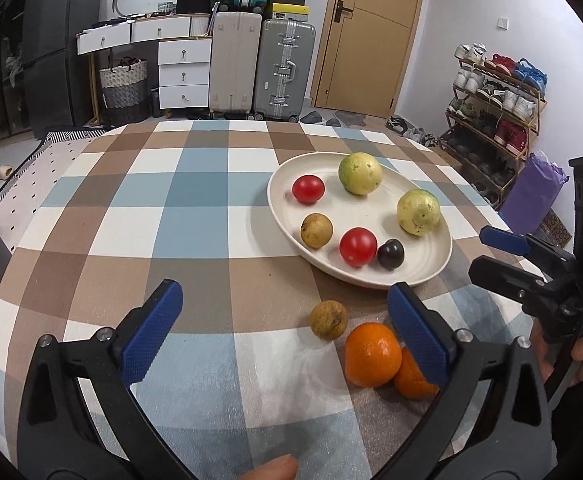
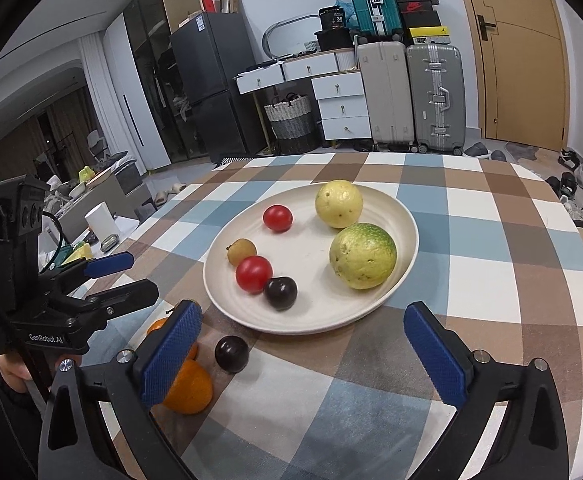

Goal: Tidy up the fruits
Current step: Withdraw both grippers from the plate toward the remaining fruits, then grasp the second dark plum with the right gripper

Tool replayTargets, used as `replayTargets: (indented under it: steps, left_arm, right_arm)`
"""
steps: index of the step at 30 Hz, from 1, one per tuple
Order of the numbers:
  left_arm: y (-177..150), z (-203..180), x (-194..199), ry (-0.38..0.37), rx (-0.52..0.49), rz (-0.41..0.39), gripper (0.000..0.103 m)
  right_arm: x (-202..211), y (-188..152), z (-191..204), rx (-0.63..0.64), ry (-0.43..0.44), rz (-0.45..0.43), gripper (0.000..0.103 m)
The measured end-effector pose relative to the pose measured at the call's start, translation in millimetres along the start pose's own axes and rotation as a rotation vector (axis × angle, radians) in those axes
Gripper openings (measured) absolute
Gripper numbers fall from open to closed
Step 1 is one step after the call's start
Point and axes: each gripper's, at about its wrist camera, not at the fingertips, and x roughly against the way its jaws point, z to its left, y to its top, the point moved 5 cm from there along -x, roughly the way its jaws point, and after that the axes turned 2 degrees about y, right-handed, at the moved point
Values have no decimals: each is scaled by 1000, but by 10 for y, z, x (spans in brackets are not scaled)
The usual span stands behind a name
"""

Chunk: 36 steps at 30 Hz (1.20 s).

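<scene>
Fruits are partly sorted: six sit on the cream plate [image 2: 407, 216] and four lie loose on the table [image 1: 91, 216] in front of it. You look to be between placements, with both pairs of fingers spread wide and nothing between them.

Count on the plate: two green-yellow guavas [image 2: 362, 256], two red tomatoes [image 2: 253, 274], one brown longan [image 2: 242, 251] and one dark plum [image 2: 280, 293].

Count off the plate: two oranges [image 1: 371, 354] touching each other, one loose longan [image 1: 328, 319] just beside them, and one loose plum [image 2: 231, 353] near the plate's front rim. That plum shows only in the right wrist view.

Your left gripper [image 1: 287, 336] points at bare cloth, with the oranges and loose longan toward its right finger. Your right gripper [image 2: 303, 356] hangs over the table just short of the plate, with the loose plum toward its left finger.

Next, I judge, you need to pick one loose fruit: centre the open fingers around it, come down, close gently since round fruit may roll, then carry it to a free spot on the plate. The plum suits your right gripper; the longan or an orange suits your left.
</scene>
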Motion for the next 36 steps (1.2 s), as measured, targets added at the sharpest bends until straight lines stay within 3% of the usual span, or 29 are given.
replayTargets:
  steps: [6,11,24,36]
  left_arm:
    - [-30,-22,-14,-6,-8,16,102]
    - [-58,-38,-76,7,-15,41,102]
    - [-47,186,-164,43,77,71,102]
    - [-61,197,-215,55,68,86,102]
  right_arm:
    - [-23,-40,85,17,34,29,103]
    - [-139,-120,105,38,-5,107,103]
    - [-363,-251,80,-41,16,227,103]
    - [-325,-231,-12,11,-107,228,103]
